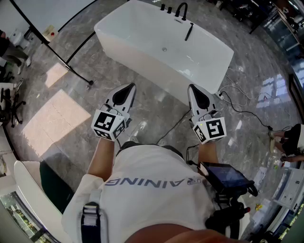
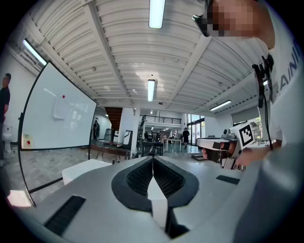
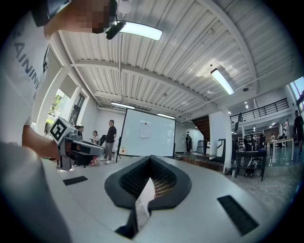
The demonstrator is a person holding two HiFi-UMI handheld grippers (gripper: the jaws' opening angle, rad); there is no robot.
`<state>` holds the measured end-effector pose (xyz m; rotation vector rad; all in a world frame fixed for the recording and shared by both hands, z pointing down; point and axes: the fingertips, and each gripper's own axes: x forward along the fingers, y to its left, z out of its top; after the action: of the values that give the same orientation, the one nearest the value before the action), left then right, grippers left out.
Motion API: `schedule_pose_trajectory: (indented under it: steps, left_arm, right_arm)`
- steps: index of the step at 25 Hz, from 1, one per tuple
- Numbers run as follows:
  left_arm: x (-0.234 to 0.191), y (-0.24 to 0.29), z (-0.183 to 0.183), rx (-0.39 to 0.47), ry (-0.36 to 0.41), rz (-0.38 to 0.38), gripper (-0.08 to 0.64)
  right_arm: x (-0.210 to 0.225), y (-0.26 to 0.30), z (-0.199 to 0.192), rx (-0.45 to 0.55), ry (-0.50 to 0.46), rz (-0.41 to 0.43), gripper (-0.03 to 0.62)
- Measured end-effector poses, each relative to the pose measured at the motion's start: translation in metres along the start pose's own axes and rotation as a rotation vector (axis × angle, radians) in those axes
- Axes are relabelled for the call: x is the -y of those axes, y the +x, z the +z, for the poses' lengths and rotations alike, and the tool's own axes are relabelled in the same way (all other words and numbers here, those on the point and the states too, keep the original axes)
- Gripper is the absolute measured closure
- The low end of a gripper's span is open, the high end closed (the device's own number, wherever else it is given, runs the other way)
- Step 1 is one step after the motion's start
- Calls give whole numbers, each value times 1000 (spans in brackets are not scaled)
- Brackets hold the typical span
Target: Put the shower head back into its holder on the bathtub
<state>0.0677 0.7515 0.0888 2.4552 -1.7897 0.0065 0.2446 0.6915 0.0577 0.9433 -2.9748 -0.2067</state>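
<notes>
The white bathtub (image 1: 142, 47) stands on the marble floor ahead of me in the head view. The black shower head (image 1: 189, 31) lies across its far rim, next to the black tap fittings (image 1: 179, 10). Both grippers are held level in front of my chest, well short of the tub and side by side. My left gripper (image 1: 128, 87) is shut with nothing in it, and its ribbed pads (image 2: 142, 175) meet along one line. My right gripper (image 1: 194, 88) is also shut and empty, its pads (image 3: 164, 178) closed together. I cannot make out the holder.
A whiteboard stand's black legs (image 1: 71, 66) cross the floor to the tub's left. Black cables (image 1: 237, 110) trail on the floor at the right. A tablet rig (image 1: 226, 176) hangs at my right hip. A white chair (image 1: 26, 178) is at lower left. People stand far off.
</notes>
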Motion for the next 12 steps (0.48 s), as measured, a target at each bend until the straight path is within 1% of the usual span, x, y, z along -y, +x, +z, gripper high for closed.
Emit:
schedule_pose_trajectory:
  steps: [12]
  left_arm:
    - [0,0,-2,-2,0,1,541]
  right_arm:
    - [0,0,-1,-2,-1,3,583]
